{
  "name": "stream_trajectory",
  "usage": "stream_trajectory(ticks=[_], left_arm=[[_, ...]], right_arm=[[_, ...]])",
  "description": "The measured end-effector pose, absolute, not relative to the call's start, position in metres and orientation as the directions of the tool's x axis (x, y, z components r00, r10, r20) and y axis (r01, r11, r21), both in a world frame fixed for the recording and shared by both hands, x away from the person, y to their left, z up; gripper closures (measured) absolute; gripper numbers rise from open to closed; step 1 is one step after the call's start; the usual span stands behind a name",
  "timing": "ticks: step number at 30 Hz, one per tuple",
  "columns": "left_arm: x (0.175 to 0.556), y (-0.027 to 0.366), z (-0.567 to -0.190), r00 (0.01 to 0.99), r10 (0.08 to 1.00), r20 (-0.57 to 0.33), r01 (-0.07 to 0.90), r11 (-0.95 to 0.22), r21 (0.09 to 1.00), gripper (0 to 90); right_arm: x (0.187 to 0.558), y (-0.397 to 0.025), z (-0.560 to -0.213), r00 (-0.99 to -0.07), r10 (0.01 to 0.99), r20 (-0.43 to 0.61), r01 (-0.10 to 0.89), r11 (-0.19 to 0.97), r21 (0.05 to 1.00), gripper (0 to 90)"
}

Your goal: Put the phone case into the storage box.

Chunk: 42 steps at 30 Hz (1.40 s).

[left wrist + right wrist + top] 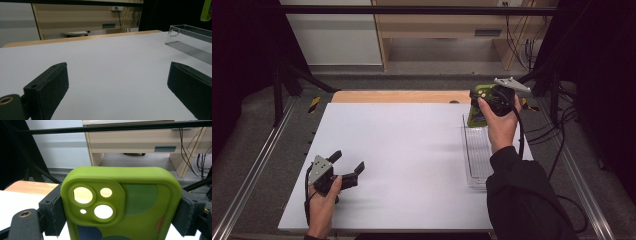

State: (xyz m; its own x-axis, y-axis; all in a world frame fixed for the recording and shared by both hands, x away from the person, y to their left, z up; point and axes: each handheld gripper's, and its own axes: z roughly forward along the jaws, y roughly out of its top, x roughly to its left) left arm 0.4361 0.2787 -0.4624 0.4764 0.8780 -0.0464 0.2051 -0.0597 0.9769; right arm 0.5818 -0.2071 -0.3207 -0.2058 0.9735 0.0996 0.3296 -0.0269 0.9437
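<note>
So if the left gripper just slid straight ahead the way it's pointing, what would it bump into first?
Probably nothing soon. The left gripper has its jaws open over the bare white table. The clear tray lies off to one side of its line, and the table's far wooden edge comes next, though depth is hard to judge.

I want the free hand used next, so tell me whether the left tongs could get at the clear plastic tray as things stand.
Probably yes. The left tongs are open and hold nothing, and bare white tabletop lies between them and the clear plastic tray. The right tongs, clamping the green phone case, hover over its far end.
</note>
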Motion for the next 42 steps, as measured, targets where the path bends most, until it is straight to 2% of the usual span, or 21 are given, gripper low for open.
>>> stream_trajectory(ticks=[18, 26, 42], left_arm=[[0.436, 0.278, -0.463, 0.488, 0.872, -0.041, 0.201, -0.067, 0.977, 3.1], [0.437, 0.278, -0.463, 0.492, 0.870, -0.038, 0.200, -0.070, 0.977, 3.0], [0.437, 0.279, -0.463, 0.492, 0.870, -0.041, 0.199, -0.067, 0.978, 3.0]], right_arm=[[0.592, -0.207, -0.331, -0.162, 0.983, 0.082, 0.330, -0.024, 0.944, 16.4], [0.602, -0.210, -0.344, -0.123, 0.989, 0.085, 0.339, -0.039, 0.940, 16.4], [0.611, -0.212, -0.368, -0.105, 0.991, 0.086, 0.321, -0.048, 0.946, 16.4]])
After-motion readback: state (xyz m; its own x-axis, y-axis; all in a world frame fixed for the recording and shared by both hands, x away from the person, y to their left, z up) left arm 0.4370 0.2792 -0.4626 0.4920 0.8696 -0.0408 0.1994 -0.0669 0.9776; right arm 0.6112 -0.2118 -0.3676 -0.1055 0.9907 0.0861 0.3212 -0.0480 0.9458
